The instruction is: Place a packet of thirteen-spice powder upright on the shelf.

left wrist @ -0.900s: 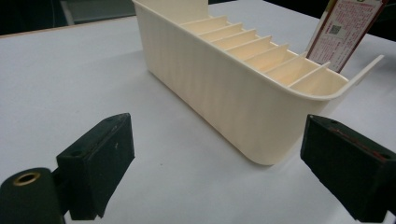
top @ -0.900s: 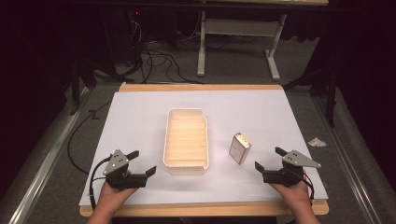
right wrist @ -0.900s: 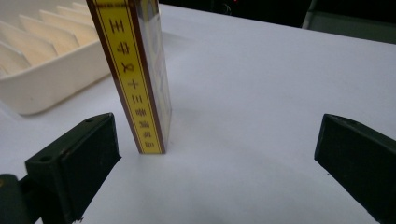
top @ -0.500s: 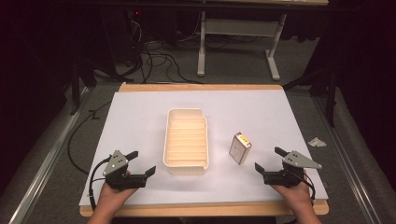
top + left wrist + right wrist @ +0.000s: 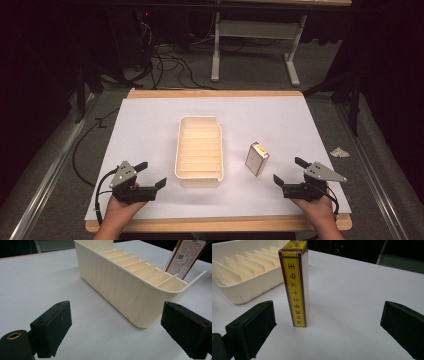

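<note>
My right gripper (image 5: 291, 172), lower right of the high view, has jaws spread wide, empty. The yellow box (image 5: 257, 159) stands upright just ahead, beside the cream tray (image 5: 199, 176).

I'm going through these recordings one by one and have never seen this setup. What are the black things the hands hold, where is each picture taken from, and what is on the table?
A person holds a two-jaw claw in each hand. The high view looks down on the white-covered table: left claw at lower left, right claw at lower right. The other two pictures come from cameras riding on each claw, looking out between its black jaws. On the table lie a cream tray with slotted dividers and, to its right, a small yellow and brown box standing upright. Both claws are open and hold nothing. The right claw faces the box; the left faces the tray's near end.
</note>
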A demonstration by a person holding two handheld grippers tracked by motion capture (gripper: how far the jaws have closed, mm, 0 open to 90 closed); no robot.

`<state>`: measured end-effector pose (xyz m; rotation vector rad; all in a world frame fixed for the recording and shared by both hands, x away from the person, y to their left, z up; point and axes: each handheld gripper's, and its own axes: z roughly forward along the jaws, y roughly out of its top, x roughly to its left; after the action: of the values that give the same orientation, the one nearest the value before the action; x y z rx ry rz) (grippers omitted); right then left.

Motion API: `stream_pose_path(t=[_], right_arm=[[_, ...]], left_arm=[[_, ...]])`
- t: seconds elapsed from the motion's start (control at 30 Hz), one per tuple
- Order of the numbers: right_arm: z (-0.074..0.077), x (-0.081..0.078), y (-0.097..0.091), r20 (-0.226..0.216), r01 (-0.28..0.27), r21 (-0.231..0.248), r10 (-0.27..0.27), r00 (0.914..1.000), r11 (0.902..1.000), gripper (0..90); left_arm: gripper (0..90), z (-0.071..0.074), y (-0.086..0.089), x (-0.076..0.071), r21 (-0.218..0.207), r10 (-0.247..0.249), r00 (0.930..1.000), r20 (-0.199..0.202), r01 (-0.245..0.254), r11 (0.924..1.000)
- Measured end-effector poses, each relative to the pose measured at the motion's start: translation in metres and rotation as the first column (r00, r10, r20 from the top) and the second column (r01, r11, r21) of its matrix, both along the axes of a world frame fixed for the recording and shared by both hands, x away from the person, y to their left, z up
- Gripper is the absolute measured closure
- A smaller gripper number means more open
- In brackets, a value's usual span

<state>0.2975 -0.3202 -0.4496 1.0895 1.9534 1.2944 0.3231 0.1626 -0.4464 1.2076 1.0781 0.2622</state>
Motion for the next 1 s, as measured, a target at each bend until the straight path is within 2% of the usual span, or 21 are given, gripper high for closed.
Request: stream_pose_path(t=[0.4, 0.6, 1.0], right_arm=[[0.006, -0.004, 0.003, 0.02, -0.01, 0.001, 0.01, 0.9998, 0.9999, 0.0], [0.011, -0.006, 0.004, 0.024, -0.012, 0.008, 0.012, 0.9996, 0.9999, 0.0], [0.023, -0.01, 0.013, 0.049, -0.029, 0.008, 0.028, 0.9984, 0.9996, 0.0]], left_arm=[[10.2, 0.001, 0.001, 0.0, 0.001, -0.005, 1.0, 0.006, 0.005, 1.0], [9.0, 0.002, 0.003, 0.0, -0.016, 0.003, 1.0, 0.008, -0.003, 0.9999], [6.7, 0.007, 0.006, -0.002, -0.03, 0.023, 0.9989, 0.042, -0.021, 0.9993]])
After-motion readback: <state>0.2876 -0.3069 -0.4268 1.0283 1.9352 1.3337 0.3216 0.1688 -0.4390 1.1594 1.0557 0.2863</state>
